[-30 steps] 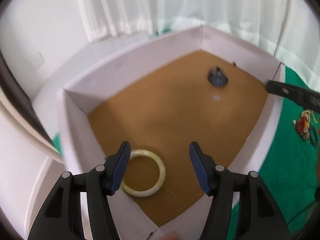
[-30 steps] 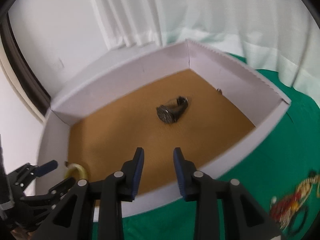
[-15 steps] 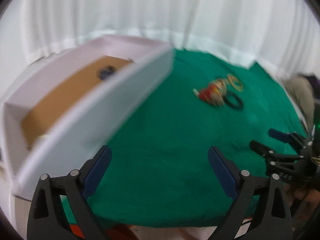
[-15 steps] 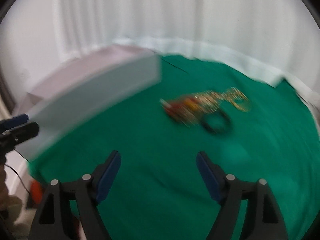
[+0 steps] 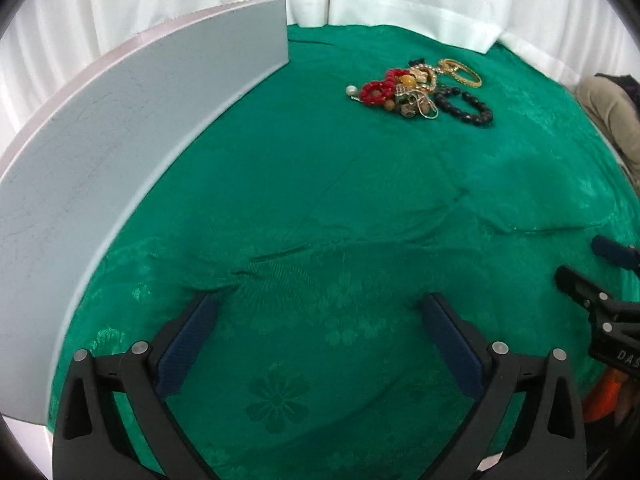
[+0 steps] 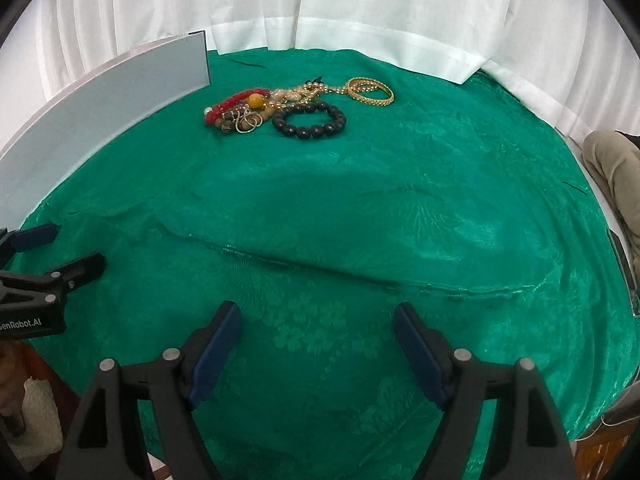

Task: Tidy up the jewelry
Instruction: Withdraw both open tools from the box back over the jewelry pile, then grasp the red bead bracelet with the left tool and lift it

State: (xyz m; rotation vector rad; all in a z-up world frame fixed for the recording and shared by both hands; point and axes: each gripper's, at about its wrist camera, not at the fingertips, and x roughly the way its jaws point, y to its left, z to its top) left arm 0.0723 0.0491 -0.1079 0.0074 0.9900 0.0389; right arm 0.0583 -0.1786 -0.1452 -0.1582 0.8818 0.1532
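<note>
A pile of jewelry [image 5: 416, 90] lies on the green cloth at the far side: a red bead bracelet [image 5: 376, 90], a black bead bracelet [image 6: 309, 120], gold bangles [image 6: 370, 91] and small rings. It also shows in the right wrist view [image 6: 256, 110]. The white box [image 5: 100, 152] stands at the left, only its outer wall showing. My left gripper [image 5: 320, 340] is open and empty, low over the near cloth. My right gripper [image 6: 318, 346] is open and empty too, to the right of the left one.
The green patterned cloth [image 6: 360, 208] covers the table and has a raised fold across its middle. White curtains [image 6: 360, 12] hang behind. A person's beige-clad leg [image 6: 612, 160] is at the right edge. The box wall [image 6: 92, 116] runs along the left.
Both grippers have pulled back from over the box to the near side of the cloth and have opened wider. The box's inside, with the watch and the pale ring, is out of sight.
</note>
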